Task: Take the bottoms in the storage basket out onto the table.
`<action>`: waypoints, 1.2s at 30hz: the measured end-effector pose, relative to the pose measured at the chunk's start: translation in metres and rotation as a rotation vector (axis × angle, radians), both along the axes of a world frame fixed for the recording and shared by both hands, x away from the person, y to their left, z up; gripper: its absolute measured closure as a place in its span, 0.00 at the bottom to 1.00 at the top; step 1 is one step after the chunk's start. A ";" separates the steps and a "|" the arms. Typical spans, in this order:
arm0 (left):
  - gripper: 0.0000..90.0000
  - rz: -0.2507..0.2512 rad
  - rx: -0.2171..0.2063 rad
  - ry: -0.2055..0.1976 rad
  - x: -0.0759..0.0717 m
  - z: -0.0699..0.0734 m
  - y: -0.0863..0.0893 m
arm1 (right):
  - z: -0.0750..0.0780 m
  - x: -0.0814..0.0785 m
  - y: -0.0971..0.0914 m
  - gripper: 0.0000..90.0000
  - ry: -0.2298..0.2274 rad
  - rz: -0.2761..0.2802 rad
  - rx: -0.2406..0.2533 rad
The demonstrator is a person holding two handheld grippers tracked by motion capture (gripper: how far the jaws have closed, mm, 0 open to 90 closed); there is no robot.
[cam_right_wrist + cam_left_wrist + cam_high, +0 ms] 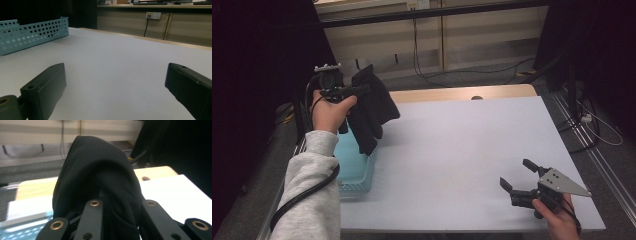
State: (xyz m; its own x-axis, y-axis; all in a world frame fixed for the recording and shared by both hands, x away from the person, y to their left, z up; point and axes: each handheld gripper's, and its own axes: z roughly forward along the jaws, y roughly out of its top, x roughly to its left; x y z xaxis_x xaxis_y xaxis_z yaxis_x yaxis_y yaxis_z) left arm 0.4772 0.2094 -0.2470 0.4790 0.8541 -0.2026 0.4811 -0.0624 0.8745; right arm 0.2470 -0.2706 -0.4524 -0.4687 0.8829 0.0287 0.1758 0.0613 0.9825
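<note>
One black cloth (371,107) hangs from the closed left gripper (360,90) at ten o'clock, above the teal basket (357,175). Right gripper (518,176) waits open at five o'clock. Next, I think, carry the cloth over the white surface (462,150) and lay it down.

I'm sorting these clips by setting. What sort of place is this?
Probably a lab or office workroom set up for recording: a white-topped table with dark screens at its sides, cables trailing over grey carpet, and a wall socket below a desk.
</note>
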 end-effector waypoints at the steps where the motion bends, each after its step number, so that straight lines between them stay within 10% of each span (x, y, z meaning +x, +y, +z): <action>1: 0.88 -0.013 -0.012 -0.004 -0.001 0.001 -0.004 | 0.000 0.000 0.000 0.03 0.000 0.000 -0.001; 36: 0.88 -0.333 -0.051 -0.052 -0.038 -0.016 -0.121 | -0.001 -0.001 0.000 0.03 0.001 0.002 -0.013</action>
State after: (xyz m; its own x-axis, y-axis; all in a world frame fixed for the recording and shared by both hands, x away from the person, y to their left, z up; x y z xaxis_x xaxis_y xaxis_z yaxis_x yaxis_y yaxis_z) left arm 0.4387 0.0886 -0.2626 0.7405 0.6388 -0.2089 0.3966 -0.1643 0.9032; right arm 0.2462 -0.2703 -0.4530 -0.4707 0.8821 0.0177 0.1762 0.0743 0.9816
